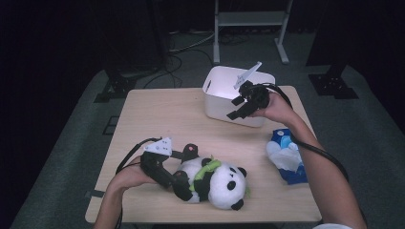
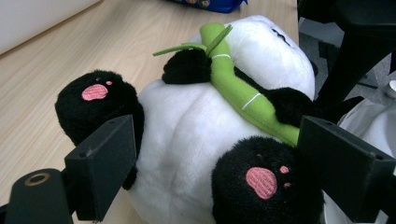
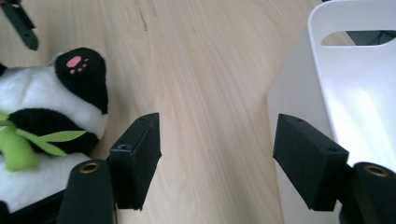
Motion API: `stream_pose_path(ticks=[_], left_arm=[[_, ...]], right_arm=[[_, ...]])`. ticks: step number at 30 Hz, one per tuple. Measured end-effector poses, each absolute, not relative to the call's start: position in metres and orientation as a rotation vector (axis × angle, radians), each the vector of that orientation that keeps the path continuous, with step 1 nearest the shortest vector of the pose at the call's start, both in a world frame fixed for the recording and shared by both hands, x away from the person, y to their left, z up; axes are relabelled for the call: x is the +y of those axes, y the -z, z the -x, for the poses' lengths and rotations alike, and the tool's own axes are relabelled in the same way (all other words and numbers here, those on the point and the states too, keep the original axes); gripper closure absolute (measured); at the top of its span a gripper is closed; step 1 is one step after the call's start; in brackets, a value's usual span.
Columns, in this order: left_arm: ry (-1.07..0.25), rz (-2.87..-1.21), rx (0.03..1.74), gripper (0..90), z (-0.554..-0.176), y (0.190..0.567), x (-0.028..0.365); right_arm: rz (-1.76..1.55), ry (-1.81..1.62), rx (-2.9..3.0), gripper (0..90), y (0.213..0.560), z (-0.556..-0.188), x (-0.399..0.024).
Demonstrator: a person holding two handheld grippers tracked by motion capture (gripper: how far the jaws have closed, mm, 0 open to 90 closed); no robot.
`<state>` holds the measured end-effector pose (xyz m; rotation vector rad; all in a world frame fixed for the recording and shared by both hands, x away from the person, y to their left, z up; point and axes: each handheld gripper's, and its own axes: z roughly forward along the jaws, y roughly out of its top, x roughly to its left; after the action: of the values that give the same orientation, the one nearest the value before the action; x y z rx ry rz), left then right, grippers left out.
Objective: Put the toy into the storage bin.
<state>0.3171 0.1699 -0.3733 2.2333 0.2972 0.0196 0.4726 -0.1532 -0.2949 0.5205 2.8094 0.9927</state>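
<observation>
Two tongs gape wide, left tongs point(image 1: 184, 164) straddling one plush panda point(image 1: 215, 179), right tongs point(image 1: 236, 108) empty beside one white bin point(image 1: 216, 106).

1. Your right gripper point(image 3: 217, 151) has its two black jaws standing apart, with nothing between them but bare wooden table point(image 3: 205, 70).
2. Its right-hand jaw overlaps the outer wall of the white plastic bin point(image 3: 322, 88), whose handle slot shows near the rim.
3. The plush panda point(image 3: 51, 116) lies at the left edge, one pink-padded black paw up, hugging a green bamboo stalk point(image 3: 18, 151).
</observation>
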Motion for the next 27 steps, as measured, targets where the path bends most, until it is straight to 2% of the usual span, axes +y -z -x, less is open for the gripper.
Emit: stream_pose_path(ticks=[9,20,27], left_arm=[[-0.024,-2.232,0.296,11.2,-0.317,0.373,0.171],[-0.022,-2.231,0.295,10.4,-0.317,0.373,0.173],[-0.027,-2.226,0.297,10.1,-0.317,0.373,0.174]], right_arm=[[-0.539,-0.954,2.791,41.5,0.297,-0.497,-0.153],[-0.570,-0.907,2.770,44.8,0.304,-0.515,-0.154],[-0.581,-0.884,2.750,54.3,0.305,-0.527,-0.154]])
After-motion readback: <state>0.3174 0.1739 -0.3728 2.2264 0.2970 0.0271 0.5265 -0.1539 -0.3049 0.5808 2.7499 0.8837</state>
